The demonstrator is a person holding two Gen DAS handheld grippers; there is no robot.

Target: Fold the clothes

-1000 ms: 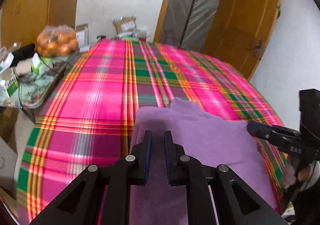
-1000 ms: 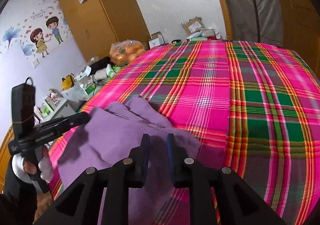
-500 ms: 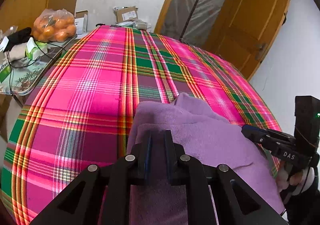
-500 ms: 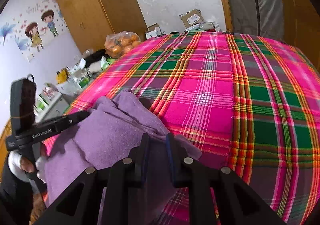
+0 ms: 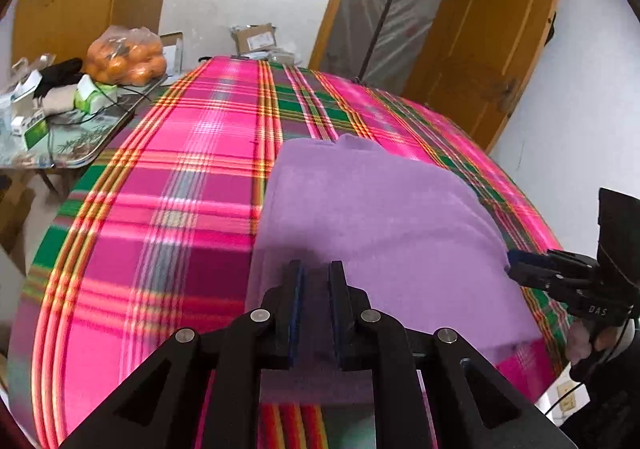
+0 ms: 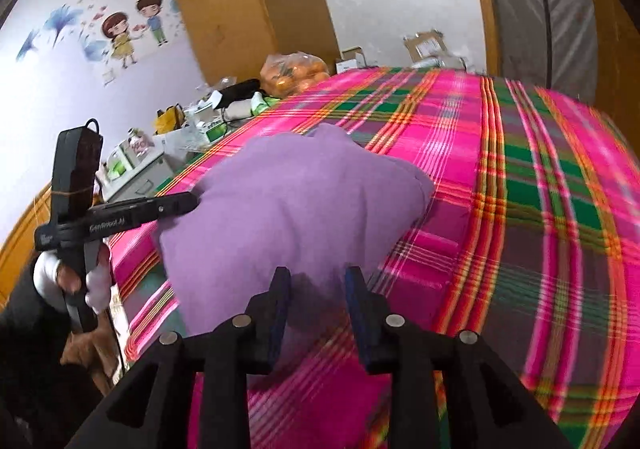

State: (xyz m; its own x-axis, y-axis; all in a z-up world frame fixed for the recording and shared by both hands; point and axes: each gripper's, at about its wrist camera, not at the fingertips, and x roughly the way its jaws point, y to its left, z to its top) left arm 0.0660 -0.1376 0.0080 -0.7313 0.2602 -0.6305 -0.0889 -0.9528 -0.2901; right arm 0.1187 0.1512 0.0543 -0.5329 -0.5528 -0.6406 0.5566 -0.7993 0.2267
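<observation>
A purple cloth (image 5: 372,217) lies spread on the pink plaid bed cover (image 5: 168,209). My left gripper (image 5: 316,281) is shut on its near edge, with fabric pinched in the narrow gap between the pads. In the right wrist view the same left gripper (image 6: 194,201) bites the cloth's (image 6: 296,201) left edge. My right gripper (image 6: 316,281) is opening; the cloth's near edge lies between its spread fingers, and the pads do not press on it. From the left wrist view the right gripper (image 5: 514,265) sits at the cloth's right edge.
A side table (image 5: 84,145) at the bed's left carries boxes, cables and a bag of oranges (image 5: 126,57). A wooden door (image 5: 492,49) stands beyond the bed. Cardboard boxes (image 5: 256,39) sit at the far end. A gloved hand (image 6: 72,269) holds the left gripper.
Both grippers have shifted across the bed with the cloth, which now lies flatter and more spread out. The right gripper's jaws have widened off the fabric; the left stays pinched.
</observation>
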